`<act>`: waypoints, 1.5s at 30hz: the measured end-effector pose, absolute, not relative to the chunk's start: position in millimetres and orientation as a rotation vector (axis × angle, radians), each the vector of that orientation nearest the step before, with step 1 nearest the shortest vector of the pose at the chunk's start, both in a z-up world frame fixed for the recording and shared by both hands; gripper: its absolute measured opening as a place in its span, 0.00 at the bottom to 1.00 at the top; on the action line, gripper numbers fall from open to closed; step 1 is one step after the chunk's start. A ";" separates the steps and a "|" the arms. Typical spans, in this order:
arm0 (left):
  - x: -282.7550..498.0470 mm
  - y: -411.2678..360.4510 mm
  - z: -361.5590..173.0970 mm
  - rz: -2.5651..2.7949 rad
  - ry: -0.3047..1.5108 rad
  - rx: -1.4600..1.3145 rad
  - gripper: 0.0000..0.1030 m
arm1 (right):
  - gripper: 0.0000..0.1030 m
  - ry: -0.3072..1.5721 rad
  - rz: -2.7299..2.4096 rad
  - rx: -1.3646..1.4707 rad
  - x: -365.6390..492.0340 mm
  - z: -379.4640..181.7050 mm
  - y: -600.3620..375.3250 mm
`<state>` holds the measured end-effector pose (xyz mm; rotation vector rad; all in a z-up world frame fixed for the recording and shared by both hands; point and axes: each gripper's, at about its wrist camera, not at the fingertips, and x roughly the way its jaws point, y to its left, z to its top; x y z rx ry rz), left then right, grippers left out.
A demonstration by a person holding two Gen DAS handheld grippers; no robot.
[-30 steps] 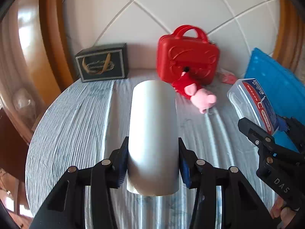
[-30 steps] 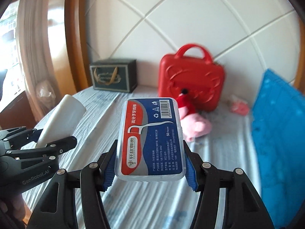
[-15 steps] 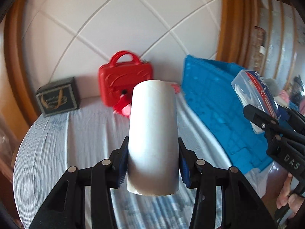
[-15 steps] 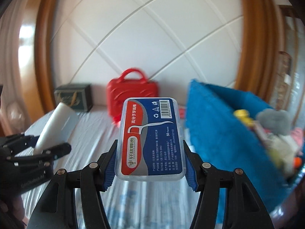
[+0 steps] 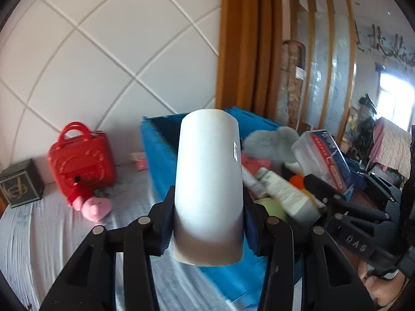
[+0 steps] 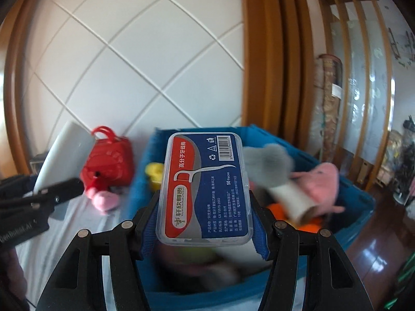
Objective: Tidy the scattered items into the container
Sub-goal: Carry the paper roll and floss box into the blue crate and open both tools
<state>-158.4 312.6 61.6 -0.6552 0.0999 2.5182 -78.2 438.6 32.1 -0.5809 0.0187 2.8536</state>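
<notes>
While both loads hang over the blue bin point(image 6: 358, 202), the step in hand reads as the carry-and-drop. The left gripper point(image 5: 208, 223) pinches a white tube point(image 5: 208, 181) by its sides, the blue pads pressed against it, and the tube points out over the bin's near wall. The right gripper point(image 6: 205, 215) clamps a clear floss box point(image 6: 205, 191) across its width, label up, and it hangs above the bin's open mouth. Inside the bin lie a grey plush point(image 6: 267, 160), a pink plush point(image 6: 324, 184), a cardboard roll point(image 6: 293, 202), something yellow point(image 6: 153, 173) and orange bits; the floor of the bin under the floss box is blurred, so what lies there is hard to tell. Outside it, on the striped bed point(image 5: 39, 233), a red case point(image 5: 80, 160), a pink pig toy point(image 5: 93, 204) against it, a small pink packet point(image 5: 141, 160) and a dark box point(image 5: 19, 184) near the quilted wall are not yet put away. The next move probably calls for each gripper to be fully inside the rim before it spreads, the left needing to come a little further over than the right. The two should keep apart so the tools do not knock, and the tube, being round, may roll off the heap toward the wall.
</notes>
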 end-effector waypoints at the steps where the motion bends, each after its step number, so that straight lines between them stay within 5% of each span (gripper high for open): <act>1: -159.9 330.4 59.6 2.514 0.110 -0.672 0.43 | 0.57 0.015 2.854 -0.590 -73.4 28.4 453.9; 9: -177.8 407.9 30.4 2.485 0.213 -0.924 0.43 | 0.57 0.044 2.879 -0.782 -97.8 -5.9 529.3; 19: -174.8 417.6 32.0 2.541 0.255 -0.974 0.48 | 0.59 0.107 2.908 -0.902 -105.2 -29.2 547.6; 24: -170.4 419.9 34.1 2.558 0.296 -0.941 0.68 | 0.75 0.109 2.926 -0.882 -101.7 -26.7 550.6; 30: -166.4 406.6 40.8 2.568 0.256 -0.916 0.68 | 1.00 0.131 2.937 -0.861 -90.0 -19.5 552.4; 45: -138.0 343.9 69.8 2.603 0.173 -0.753 0.75 | 1.00 0.126 2.939 -0.713 -48.4 15.7 529.7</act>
